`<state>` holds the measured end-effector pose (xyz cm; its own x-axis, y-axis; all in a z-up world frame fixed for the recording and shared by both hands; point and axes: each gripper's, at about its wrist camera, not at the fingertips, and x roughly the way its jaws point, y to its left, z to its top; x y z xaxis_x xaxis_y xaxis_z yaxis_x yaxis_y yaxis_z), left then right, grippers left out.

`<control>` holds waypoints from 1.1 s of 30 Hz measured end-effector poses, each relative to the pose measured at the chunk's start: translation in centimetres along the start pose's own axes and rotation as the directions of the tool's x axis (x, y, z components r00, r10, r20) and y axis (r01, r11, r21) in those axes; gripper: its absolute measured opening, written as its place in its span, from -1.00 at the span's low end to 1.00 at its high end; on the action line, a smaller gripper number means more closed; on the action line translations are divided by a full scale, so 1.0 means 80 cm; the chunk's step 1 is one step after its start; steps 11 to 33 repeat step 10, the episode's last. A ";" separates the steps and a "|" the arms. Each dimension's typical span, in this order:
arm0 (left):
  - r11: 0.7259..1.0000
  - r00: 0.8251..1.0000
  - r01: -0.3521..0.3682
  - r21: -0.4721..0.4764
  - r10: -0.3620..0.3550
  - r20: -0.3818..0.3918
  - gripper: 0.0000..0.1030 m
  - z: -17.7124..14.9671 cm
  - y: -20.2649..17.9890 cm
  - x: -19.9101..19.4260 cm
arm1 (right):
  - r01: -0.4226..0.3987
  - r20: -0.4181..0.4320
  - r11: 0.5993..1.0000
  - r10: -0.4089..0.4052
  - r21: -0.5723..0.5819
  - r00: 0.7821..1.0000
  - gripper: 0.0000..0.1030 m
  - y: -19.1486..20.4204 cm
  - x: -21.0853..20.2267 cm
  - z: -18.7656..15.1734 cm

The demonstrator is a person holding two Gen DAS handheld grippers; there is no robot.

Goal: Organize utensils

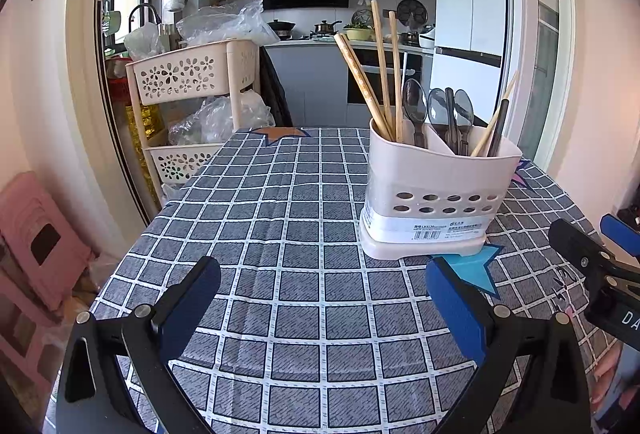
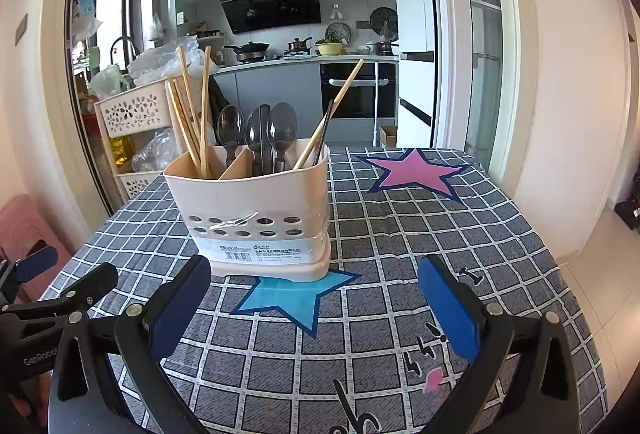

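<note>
A cream utensil holder (image 1: 432,189) stands upright on the checked tablecloth (image 1: 280,234); it also shows in the right wrist view (image 2: 256,205). Its left compartment holds several wooden chopsticks (image 1: 380,73), the middle holds dark spoons (image 1: 438,113), and the right holds two more chopsticks (image 1: 496,121). My left gripper (image 1: 322,298) is open and empty, low over the cloth, in front and left of the holder. My right gripper (image 2: 316,304) is open and empty, in front of the holder. Each gripper shows at the edge of the other's view.
A cream perforated trolley (image 1: 192,73) with plastic bags stands past the table's far left corner. A pink folded stool (image 1: 36,238) leans by the left wall. Blue (image 2: 296,294) and pink (image 2: 416,169) star prints mark the cloth. The kitchen lies behind.
</note>
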<state>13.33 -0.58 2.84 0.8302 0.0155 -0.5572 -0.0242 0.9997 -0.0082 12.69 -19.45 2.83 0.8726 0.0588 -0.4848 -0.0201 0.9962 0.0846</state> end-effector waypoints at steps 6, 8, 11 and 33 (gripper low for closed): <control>1.000 1.000 0.003 -0.015 -0.003 -0.009 1.00 0.000 0.002 0.002 | 0.000 -0.001 1.000 0.000 0.000 1.000 1.00 0.000 0.000 0.000; 1.000 1.000 0.005 -0.018 -0.005 -0.008 1.00 -0.001 0.003 0.002 | 0.000 0.000 1.000 0.000 0.001 1.000 1.00 0.000 0.000 0.000; 1.000 1.000 0.003 -0.015 -0.003 -0.004 1.00 -0.001 0.004 0.002 | 0.000 -0.001 1.000 0.000 0.000 1.000 1.00 0.000 0.000 0.000; 1.000 1.000 0.003 -0.015 -0.003 -0.004 1.00 -0.001 0.004 0.002 | 0.000 -0.001 1.000 0.000 0.000 1.000 1.00 0.000 0.000 0.000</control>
